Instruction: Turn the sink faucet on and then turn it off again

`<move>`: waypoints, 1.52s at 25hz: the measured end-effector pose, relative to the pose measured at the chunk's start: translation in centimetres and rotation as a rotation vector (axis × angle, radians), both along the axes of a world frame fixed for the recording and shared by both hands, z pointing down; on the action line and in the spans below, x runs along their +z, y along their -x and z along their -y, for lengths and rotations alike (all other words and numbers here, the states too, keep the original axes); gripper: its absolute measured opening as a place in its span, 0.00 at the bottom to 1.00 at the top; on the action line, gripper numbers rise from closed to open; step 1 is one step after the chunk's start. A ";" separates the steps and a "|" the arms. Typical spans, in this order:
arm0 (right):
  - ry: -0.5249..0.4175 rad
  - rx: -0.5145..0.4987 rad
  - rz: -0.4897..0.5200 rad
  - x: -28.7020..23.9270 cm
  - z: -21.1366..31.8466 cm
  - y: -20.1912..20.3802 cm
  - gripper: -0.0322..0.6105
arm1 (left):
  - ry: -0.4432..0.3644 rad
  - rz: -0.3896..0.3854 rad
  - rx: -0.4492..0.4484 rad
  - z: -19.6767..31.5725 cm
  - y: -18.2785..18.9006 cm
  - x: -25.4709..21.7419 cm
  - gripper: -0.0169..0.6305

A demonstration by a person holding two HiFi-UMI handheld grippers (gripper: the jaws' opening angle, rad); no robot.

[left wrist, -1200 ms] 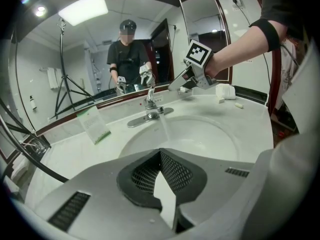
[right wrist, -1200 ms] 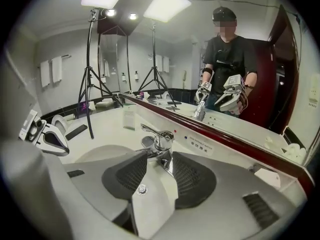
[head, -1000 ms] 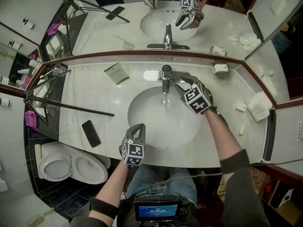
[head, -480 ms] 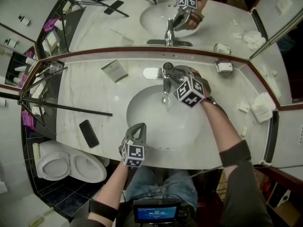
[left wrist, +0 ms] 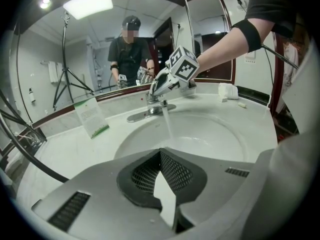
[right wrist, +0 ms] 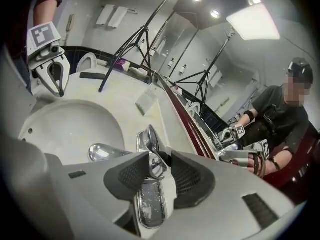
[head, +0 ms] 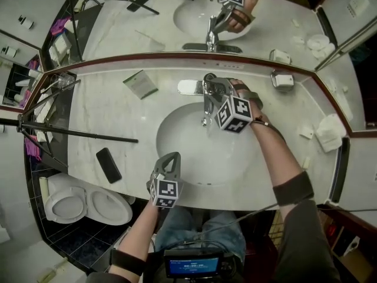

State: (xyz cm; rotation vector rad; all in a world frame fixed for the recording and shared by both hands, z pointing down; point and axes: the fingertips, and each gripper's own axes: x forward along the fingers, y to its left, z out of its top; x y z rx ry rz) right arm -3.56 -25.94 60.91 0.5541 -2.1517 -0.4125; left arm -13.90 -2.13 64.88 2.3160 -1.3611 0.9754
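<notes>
water (left wrist: 166, 124) runs from the chrome single-lever faucet (head: 206, 99) at the back of the white oval sink basin (head: 177, 152), so by my reckoning the on half is done and shutting off is what remains. the right tongs (right wrist: 159, 166) straddle the flat chrome lever handle (right wrist: 150, 206). their jaws have just been closing with the lever between them and seem to press it, though contact on the far pad is hard to see. the lever's long axis runs from its hub back along the tongs' own line, towards the right hand, so returning it is probably a wrist roll. the left tongs (head: 170, 160), jaws together and empty, hover over the basin's near rim, well apart from the faucet.
</notes>
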 end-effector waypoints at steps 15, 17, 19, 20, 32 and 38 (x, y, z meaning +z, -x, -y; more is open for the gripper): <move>-0.067 -0.061 -0.093 0.1 -0.2 -0.2 0.25 | 0.000 0.002 -0.001 1.0 -0.3 0.1 0.03; -0.070 -0.062 -0.097 0.1 -0.3 -0.2 0.25 | 0.000 0.002 -0.001 1.0 -0.3 0.0 0.03; -0.074 -0.064 -0.107 0.0 -0.4 -0.2 0.25 | 0.002 0.000 -0.002 1.0 -0.3 0.0 0.03; -0.080 -0.064 -0.109 0.0 -0.4 -0.2 0.25 | 0.003 0.000 -0.002 1.0 -0.2 0.0 0.03; -0.117 -0.080 -0.129 0.3 -0.8 -0.2 0.24 | -0.001 0.002 -0.015 1.1 0.5 0.0 0.03; -0.132 -0.096 -0.126 0.9 -2.2 -0.2 0.22 | -0.002 0.000 -0.009 1.1 -0.1 0.1 0.03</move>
